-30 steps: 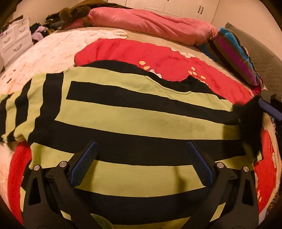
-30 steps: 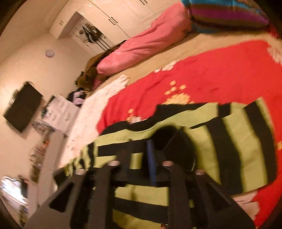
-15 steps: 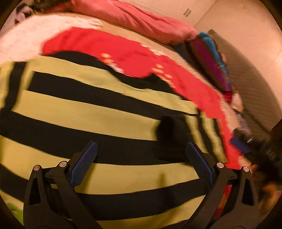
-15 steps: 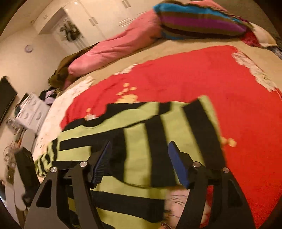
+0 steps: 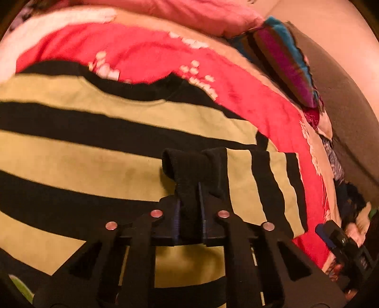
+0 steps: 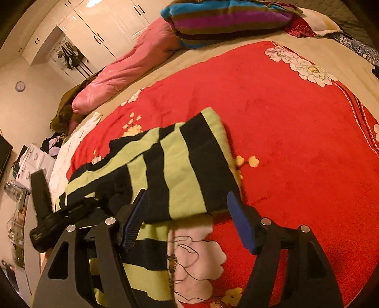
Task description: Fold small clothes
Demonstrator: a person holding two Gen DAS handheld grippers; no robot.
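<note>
One bed (image 6: 296, 147) carries everything, under one red flowered blanket (image 5: 151, 49). One striped sweater (image 5: 94, 147), green and black, lies flat across the blanket's middle; its lower edge runs out of my left view. One sleeve (image 6: 180, 165) is folded over the body. One pink quilt (image 6: 123, 71) lies along the bed's far edge, and one striped pillow (image 6: 225, 19) sits at the far corner, partly cut off. My left gripper (image 5: 189, 208) is pressed together, pinching the sleeve's black cuff (image 5: 187, 163). My right gripper (image 6: 187, 220) is spread wide above the folded sleeve, touching nothing. Motion blur softens the sweater's edges.
</note>
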